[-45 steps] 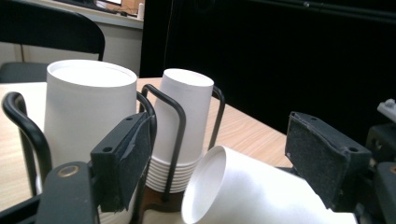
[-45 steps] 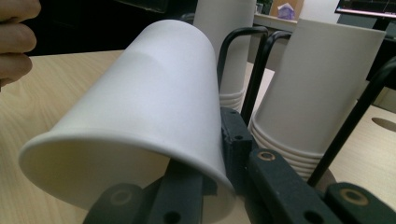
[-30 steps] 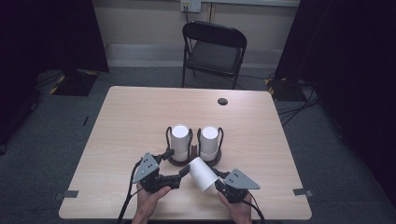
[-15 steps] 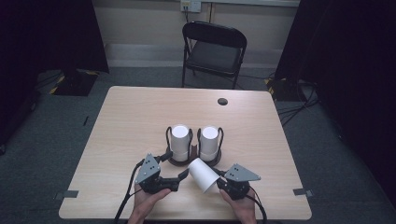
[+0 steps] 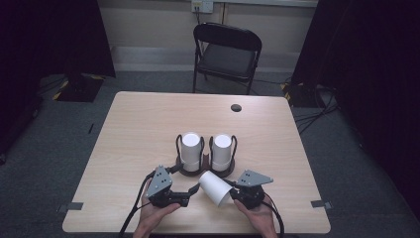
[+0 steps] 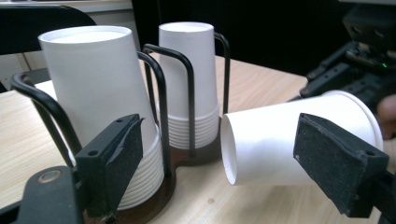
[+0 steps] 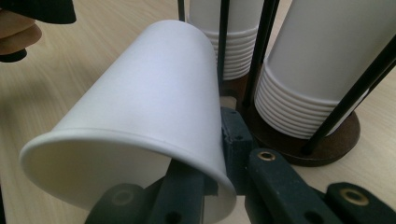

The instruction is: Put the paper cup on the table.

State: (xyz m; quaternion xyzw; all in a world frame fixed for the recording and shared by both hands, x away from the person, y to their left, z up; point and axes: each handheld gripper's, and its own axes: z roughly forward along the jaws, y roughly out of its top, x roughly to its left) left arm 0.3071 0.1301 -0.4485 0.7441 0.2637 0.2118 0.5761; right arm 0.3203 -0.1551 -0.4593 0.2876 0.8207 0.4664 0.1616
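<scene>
A cup holder [image 5: 205, 171] is sitting on the table [image 5: 138, 134] with two cup stacks in it; a loose cup [image 5: 214, 187] is lying at its six o'clock; a chair [image 5: 226, 54] is standing at twelve.

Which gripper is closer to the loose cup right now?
Right. The right gripper is pinching the loose cup by its rim wall. The left gripper sits open just beside the cup's closed end, pads off it.

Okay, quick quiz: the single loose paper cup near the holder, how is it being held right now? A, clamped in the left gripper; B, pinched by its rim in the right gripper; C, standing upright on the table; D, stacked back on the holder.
B: the right gripper is shut on the rim of the loose paper cup, which lies tilted on its side, while the left gripper stands open around it without pressing.
</scene>
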